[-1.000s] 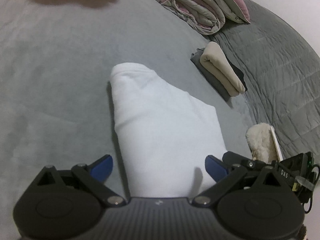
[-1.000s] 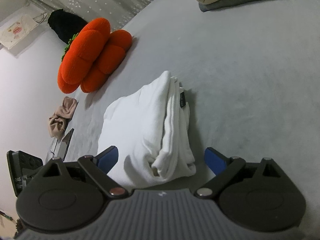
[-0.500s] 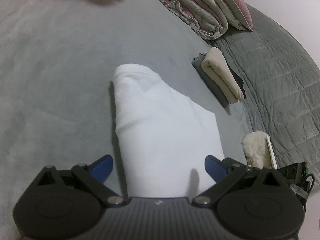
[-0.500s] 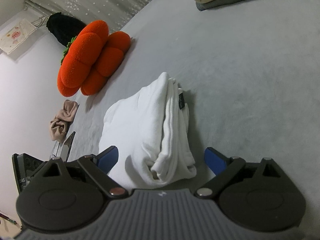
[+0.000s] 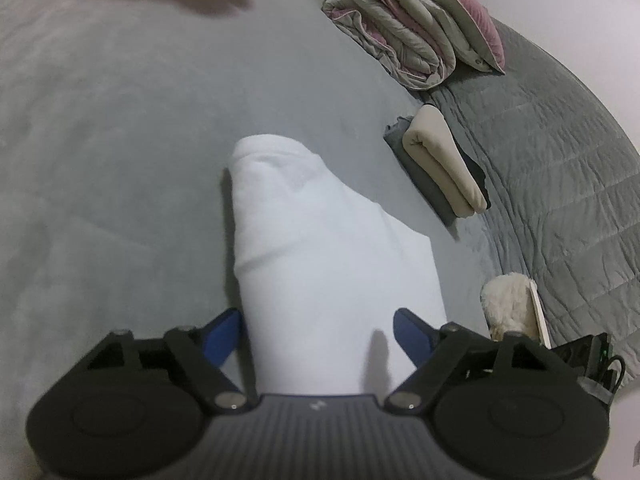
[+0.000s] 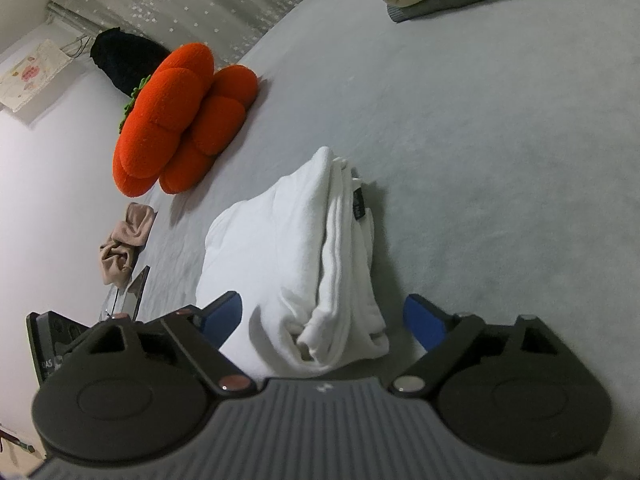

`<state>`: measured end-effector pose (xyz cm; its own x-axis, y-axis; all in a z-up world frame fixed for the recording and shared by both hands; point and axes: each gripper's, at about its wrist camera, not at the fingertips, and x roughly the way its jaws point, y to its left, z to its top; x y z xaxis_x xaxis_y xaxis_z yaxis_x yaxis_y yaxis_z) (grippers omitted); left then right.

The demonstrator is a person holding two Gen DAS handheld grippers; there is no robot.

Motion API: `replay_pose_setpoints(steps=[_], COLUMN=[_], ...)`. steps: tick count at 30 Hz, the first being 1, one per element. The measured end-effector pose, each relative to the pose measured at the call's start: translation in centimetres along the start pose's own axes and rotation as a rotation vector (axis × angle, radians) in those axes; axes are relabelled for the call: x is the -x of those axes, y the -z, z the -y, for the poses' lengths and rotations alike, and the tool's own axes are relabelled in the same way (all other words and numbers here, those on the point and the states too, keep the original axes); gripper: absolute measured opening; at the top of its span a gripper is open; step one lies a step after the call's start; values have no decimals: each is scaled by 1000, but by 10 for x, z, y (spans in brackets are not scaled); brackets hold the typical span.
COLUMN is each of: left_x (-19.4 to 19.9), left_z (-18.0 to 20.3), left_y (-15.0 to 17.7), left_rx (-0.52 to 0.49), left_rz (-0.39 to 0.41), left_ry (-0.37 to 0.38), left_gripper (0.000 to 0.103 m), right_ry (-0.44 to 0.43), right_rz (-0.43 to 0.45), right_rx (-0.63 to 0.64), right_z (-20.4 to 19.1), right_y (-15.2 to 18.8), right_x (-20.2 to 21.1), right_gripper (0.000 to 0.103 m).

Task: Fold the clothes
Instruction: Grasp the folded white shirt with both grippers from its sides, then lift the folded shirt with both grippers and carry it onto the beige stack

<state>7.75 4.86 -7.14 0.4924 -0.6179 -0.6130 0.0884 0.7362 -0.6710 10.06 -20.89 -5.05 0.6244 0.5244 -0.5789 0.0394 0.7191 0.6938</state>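
Note:
A white folded garment [image 5: 320,248] lies on the grey bed cover [image 5: 120,120]. My left gripper [image 5: 316,334] straddles its near end, blue fingertips on either side, jaws closing, pads not visibly pressing. In the right wrist view the same garment [image 6: 280,240] shows its stacked folded edges and a small dark label. My right gripper [image 6: 322,316] straddles that end too, jaws closing, with the cloth between the fingers and a gap on the right side.
A beige-on-grey folded stack [image 5: 440,164] sits beyond the garment, with a rolled duvet and pillow [image 5: 400,40] behind. An orange cushion [image 6: 180,116] lies by the wall, with a crumpled tan cloth [image 6: 124,240] nearer. A fluffy cream item [image 5: 508,304] is at the bed edge.
Both grippers' jaws have narrowed a little around the white garment. The garment and both hands have stayed where they were.

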Motion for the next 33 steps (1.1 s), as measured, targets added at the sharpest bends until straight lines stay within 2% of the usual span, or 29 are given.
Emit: replay_pose_setpoints(steps=[9, 17, 20, 23, 27, 28, 33], left_x=[-5, -9, -10, -9, -9, -8, -6], left_z=[-3, -11, -10, -9, -7, -7, -4], left_y=[1, 1, 2, 2, 2, 2, 2], left_rx=[31, 93, 96, 82, 66, 65, 73], left_rz=[24, 53, 61, 63, 66, 67, 76], left_ry=[23, 74, 77, 65, 45, 40, 38], left_gripper=[78, 77, 77, 73, 59, 56, 52], right_ry=[-8, -35, -41, -54, -54, -53, -53], right_rz=[13, 32, 40, 48, 49, 47, 52], right_rx=[5, 16, 15, 3, 6, 8, 6], right_z=[1, 3, 3, 5, 4, 3, 1], right_y=[1, 1, 1, 1, 1, 1, -1], right_x=[-5, -11, -13, -15, -17, -17, -15], right_gripper=[81, 81, 76, 70, 58, 56, 54])
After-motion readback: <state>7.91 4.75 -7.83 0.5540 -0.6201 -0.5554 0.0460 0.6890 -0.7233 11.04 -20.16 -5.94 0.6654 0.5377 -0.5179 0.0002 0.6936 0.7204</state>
